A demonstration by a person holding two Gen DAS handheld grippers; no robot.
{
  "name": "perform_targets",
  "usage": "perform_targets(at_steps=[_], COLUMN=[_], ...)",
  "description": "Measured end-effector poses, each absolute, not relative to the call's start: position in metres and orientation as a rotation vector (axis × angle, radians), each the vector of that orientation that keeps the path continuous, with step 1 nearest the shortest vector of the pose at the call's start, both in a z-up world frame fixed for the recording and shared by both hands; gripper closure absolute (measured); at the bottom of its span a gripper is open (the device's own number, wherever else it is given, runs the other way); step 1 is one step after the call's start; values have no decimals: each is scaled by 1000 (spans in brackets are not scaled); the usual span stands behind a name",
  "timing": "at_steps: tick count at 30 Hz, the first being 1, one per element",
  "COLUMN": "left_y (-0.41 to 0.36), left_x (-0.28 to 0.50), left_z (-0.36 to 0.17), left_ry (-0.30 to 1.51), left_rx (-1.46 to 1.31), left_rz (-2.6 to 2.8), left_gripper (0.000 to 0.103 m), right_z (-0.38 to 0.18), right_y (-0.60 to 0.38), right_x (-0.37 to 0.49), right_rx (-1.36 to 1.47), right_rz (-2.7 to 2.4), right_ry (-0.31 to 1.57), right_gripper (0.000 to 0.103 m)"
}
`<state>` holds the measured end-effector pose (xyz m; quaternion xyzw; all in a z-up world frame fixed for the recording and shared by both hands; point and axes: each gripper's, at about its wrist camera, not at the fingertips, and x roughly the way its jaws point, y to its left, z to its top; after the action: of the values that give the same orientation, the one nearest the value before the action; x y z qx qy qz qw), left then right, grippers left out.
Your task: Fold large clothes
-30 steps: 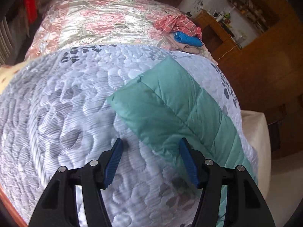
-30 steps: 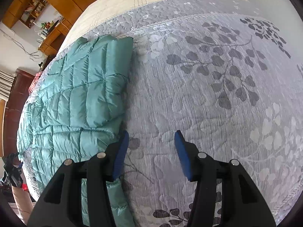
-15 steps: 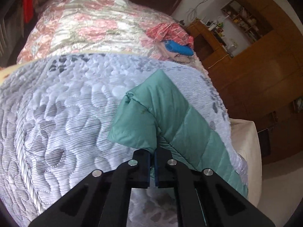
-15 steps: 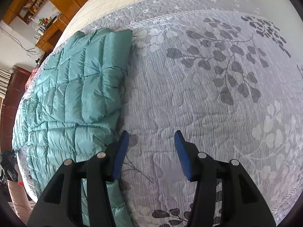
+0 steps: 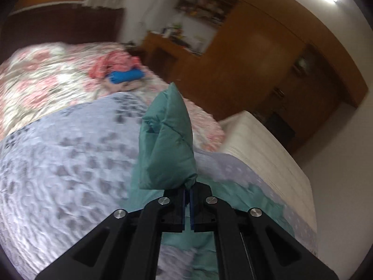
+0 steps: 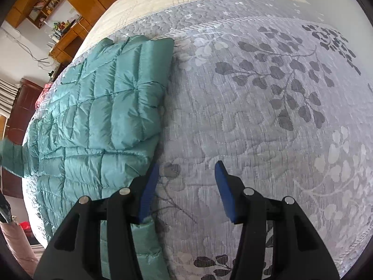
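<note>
no legible writing. left gripper (image 5: 187, 194) is clamped on a sleeve end (image 5: 166, 144) of the teal quilted jacket (image 6: 98, 116), lifted above the grey bedspread (image 6: 256, 116). right gripper (image 6: 186, 186) hangs half open, empty, just beside the jacket's edge. left view is blurred; folded clothes (image 5: 121, 74) lie on the floral quilt (image 5: 46, 81) beyond.

teal quilted jacket (image 6: 98, 116), grey leaf-patterned bedspread (image 6: 268, 116)
</note>
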<state>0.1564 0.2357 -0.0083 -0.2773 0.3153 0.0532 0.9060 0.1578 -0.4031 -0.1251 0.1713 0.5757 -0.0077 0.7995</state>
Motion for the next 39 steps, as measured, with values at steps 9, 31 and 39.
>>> perform_targets(at_steps=[9, 31, 39], left_y=[79, -52, -22], left_x=[206, 238, 196], left_z=[-18, -142, -87], left_ry=[761, 1081, 975], left_rx=[-426, -201, -160], left_rz=[-169, -346, -413], left_gripper=[101, 91, 55], right_z=[-120, -119, -98], right_y=[-390, -361, -328], right_x=[164, 181, 206], right_rx=[371, 346, 316], right_rz=[32, 90, 183], right_ry=[1216, 1222, 1196], right_gripper=[53, 53, 53])
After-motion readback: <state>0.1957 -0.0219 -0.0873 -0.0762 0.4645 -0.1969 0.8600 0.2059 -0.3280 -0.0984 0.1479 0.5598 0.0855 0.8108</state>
